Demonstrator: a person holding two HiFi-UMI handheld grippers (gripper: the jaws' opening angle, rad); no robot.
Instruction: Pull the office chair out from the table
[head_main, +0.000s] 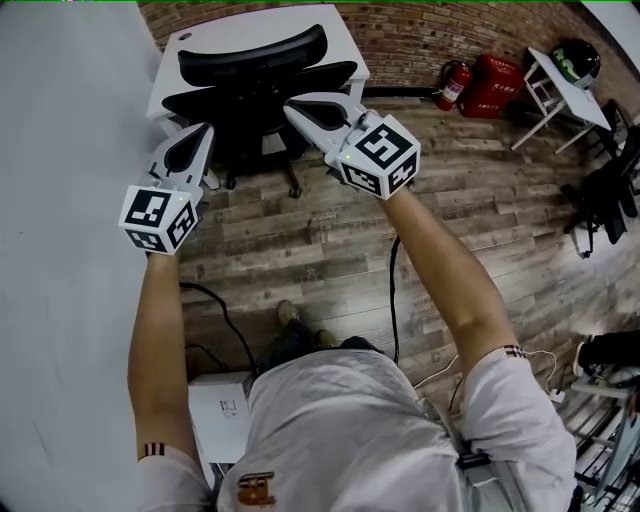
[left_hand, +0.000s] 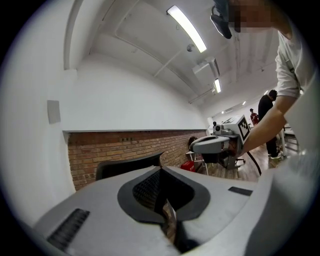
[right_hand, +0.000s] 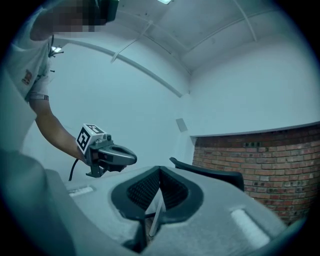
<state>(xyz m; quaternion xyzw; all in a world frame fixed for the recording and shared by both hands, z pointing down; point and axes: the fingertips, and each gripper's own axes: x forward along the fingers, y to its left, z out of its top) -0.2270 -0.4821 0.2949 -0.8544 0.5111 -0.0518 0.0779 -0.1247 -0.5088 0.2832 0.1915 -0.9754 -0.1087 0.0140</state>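
The black office chair (head_main: 250, 70) stands tucked under the white table (head_main: 335, 45) by the brick wall. My left gripper (head_main: 205, 132) hangs at the chair's left side, jaws shut and empty. Over the chair's right side is my right gripper (head_main: 292, 108), also shut with nothing held. In the left gripper view the shut left gripper (left_hand: 161, 172) points level at the chair's backrest (left_hand: 125, 164), with the right gripper (left_hand: 215, 145) beyond. The right gripper view shows the backrest (right_hand: 210, 172) past the shut right gripper (right_hand: 160, 170), and the left gripper (right_hand: 107, 155) off to the left. Neither touches the chair.
A white wall (head_main: 60, 250) runs along the left. A fire extinguisher (head_main: 450, 85) and red box (head_main: 492, 85) stand by the brick wall. At right are a small white table (head_main: 560, 85) and another black chair (head_main: 605, 195). Cables (head_main: 225, 320) and a white box (head_main: 220, 410) lie on the wood floor.
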